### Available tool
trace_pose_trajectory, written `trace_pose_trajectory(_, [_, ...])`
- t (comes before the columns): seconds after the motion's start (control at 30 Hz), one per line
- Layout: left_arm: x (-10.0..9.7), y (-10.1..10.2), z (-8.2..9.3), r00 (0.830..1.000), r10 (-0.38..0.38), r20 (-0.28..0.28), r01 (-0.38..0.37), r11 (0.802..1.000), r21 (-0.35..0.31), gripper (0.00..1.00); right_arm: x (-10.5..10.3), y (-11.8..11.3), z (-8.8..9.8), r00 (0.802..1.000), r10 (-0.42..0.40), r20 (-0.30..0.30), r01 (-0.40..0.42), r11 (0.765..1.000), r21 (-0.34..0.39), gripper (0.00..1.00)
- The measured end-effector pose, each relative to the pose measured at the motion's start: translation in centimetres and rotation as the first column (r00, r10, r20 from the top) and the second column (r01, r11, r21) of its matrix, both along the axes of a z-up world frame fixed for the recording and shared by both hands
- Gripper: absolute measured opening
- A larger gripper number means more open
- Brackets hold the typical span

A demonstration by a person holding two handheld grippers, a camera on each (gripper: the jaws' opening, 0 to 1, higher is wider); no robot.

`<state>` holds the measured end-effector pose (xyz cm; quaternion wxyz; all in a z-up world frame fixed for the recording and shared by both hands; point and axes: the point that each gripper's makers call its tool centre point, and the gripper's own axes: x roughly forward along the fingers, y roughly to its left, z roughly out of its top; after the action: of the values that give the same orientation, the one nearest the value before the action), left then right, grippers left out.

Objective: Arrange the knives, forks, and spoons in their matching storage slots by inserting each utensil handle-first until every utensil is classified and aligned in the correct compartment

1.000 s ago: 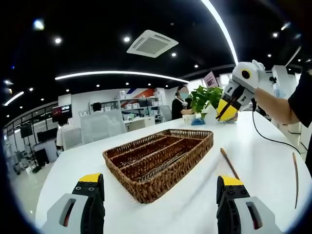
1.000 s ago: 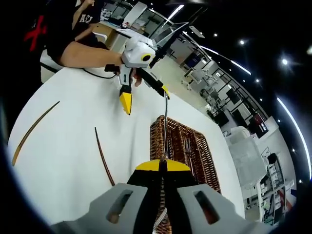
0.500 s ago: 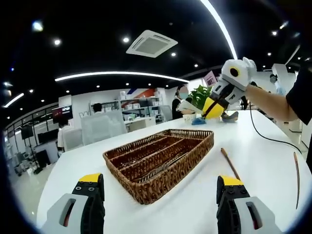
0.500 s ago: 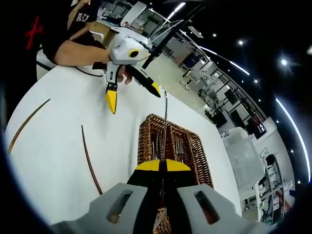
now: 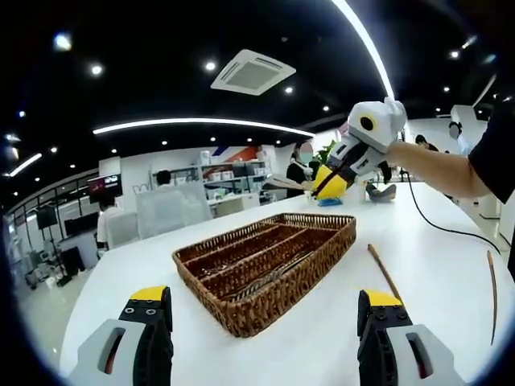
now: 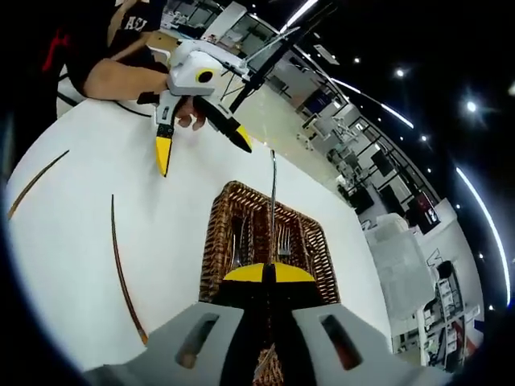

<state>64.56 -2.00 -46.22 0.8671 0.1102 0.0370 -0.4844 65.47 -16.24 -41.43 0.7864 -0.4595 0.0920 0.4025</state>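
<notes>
A brown wicker tray (image 5: 269, 296) with long compartments lies on the white table. My left gripper (image 5: 265, 322) hangs open in front of the tray's near corner with nothing between its jaws. My right gripper (image 5: 323, 185) comes in from the upper right, above the tray's far end, shut on a metal utensil (image 5: 286, 183). In the right gripper view the right gripper (image 6: 268, 275) holds that utensil's thin handle (image 6: 273, 201) pointing forward over the tray (image 6: 211, 241). I cannot tell which kind of utensil it is. Forks (image 6: 282, 238) lie in the tray. The left gripper (image 6: 203, 154) shows open beyond.
Two thin brown sticks (image 5: 381, 268) (image 5: 492, 283) lie on the table right of the tray; the right gripper view shows them as sticks (image 6: 121, 265) (image 6: 36, 186) on its left side. A person's arm (image 5: 451, 165) holds the right gripper. A potted plant (image 5: 330, 153) stands at the far table edge.
My right gripper has carried the utensil leftward in the left gripper view, to above the tray's far end. The left gripper has stayed open and still.
</notes>
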Motion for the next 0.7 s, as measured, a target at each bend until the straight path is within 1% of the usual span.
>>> trace_pose_trajectory(0.23, [-0.1,-0.2,-0.1,1.0,-0.006,-0.008,0.006,1.0,-0.002,1.0,2.0,-0.5,-0.4,1.0,-0.013,-0.007,0.013,1.0,-0.009,0.0])
trace_pose_trajectory(0.43, [-0.1,-0.3,-0.2,1.0,-0.005,-0.006,0.005,1.0,0.006,1.0,3.3,-0.6,-0.8,1.0,-0.012,-0.014,0.011,1.0,-0.011,0.0])
trace_pose_trajectory(0.5, [-0.1,-0.4,-0.5,1.0,-0.005,-0.013,0.006,1.0,0.009,1.0,3.7,-0.5,-1.0,1.0,-0.009,-0.016,0.009,1.0,-0.008,0.0])
trace_pose_trajectory(0.6, [-0.1,-0.6,-0.7,1.0,-0.008,-0.014,0.008,1.0,0.019,1.0,4.5,-0.6,-1.3,1.0,-0.01,-0.021,0.01,1.0,-0.021,0.0])
trace_pose_trajectory(0.7, [0.0,-0.6,-0.8,1.0,-0.007,-0.016,0.007,1.0,0.022,1.0,5.1,-0.8,-2.0,0.999,-0.01,-0.04,0.008,0.999,-0.039,0.0])
